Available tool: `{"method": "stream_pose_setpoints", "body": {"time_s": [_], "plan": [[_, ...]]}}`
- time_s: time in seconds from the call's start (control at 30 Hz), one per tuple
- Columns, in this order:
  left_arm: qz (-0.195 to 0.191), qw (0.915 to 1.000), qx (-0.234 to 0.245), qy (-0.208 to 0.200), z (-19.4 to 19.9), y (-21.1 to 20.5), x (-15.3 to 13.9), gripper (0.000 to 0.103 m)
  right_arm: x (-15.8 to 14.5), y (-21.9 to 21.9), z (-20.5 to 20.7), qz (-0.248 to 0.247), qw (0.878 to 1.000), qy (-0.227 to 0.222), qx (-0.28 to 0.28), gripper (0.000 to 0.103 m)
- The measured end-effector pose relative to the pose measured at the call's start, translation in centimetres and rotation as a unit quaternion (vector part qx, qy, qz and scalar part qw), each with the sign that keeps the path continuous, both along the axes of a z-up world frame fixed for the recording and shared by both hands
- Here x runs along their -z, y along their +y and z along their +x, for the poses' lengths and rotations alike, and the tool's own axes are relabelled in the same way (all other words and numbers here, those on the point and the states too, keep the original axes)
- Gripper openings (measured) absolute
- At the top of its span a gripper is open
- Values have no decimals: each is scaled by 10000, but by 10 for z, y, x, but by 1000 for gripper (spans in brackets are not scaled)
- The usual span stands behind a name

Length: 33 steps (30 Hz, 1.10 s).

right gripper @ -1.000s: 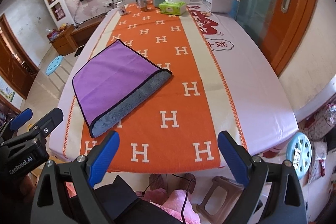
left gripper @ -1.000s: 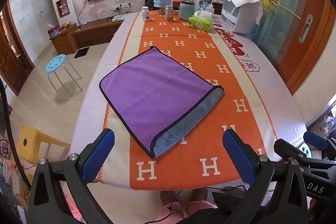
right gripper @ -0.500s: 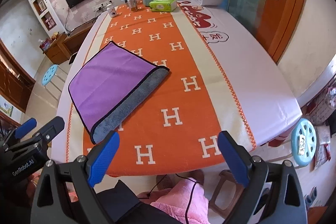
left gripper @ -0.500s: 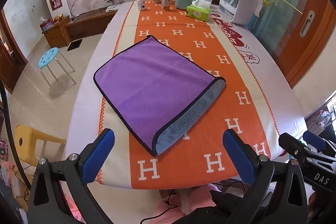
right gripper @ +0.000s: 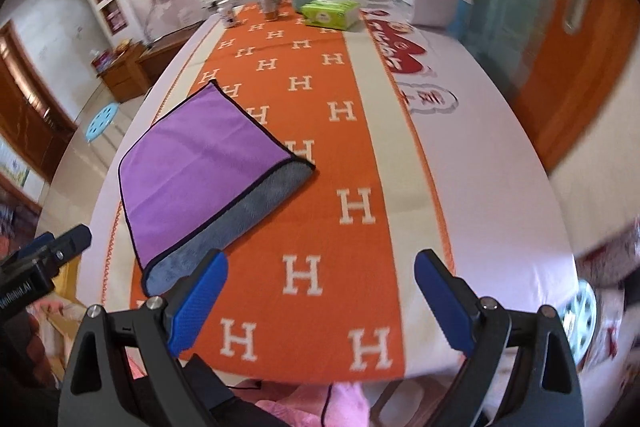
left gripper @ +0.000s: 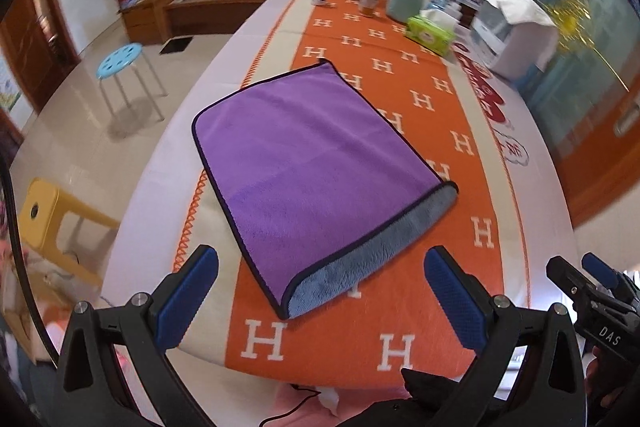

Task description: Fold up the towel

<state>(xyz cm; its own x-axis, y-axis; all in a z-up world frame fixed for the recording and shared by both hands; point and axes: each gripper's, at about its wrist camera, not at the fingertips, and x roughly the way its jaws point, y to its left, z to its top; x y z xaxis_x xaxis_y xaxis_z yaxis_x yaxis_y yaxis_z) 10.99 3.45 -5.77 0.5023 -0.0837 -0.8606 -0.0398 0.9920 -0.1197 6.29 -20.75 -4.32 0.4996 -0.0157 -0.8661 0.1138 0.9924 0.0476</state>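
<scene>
A long surface (left gripper: 532,187) under an orange H-patterned cloth (left gripper: 460,227) fills a living room with a television on the far wall. In the left wrist view the left tongs (left gripper: 320,283) stand wide, holding nothing, and the purple towel (left gripper: 312,167) lies flat just ahead of them, folded once, its grey underside showing along the near edge. In the right wrist view the right tongs (right gripper: 320,283) are wide and bare too; the towel (right gripper: 204,167) lies ahead to their left. One fold looks done; a further fold seems left.
</scene>
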Motion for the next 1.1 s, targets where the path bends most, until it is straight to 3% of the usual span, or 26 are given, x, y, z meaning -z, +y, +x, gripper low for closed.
{"method": "stream_pose_setpoints", "body": {"time_s": [0.13, 0.33, 0.73, 0.93, 1.1], "plan": [[19, 9994, -343, 67, 10, -3, 7, 102, 3, -8, 24, -176, 9978, -147, -614, 95], [148, 9975, -681, 127, 18, -7, 20, 102, 13, -15, 62, -222, 9853, -223, -1677, 94], [246, 9937, -1052, 293, 16, -3, 45, 102, 54, -4, 116, -268, 9348, -219, -3535, 93], [262, 9902, -1258, 551, 12, 7, 71, 102, 77, 7, 127, -254, 9104, -157, -4127, 91], [196, 9848, -1507, 837, 10, 17, 99, 101, 100, 12, 138, -250, 8985, 18, -4382, 85]]}}
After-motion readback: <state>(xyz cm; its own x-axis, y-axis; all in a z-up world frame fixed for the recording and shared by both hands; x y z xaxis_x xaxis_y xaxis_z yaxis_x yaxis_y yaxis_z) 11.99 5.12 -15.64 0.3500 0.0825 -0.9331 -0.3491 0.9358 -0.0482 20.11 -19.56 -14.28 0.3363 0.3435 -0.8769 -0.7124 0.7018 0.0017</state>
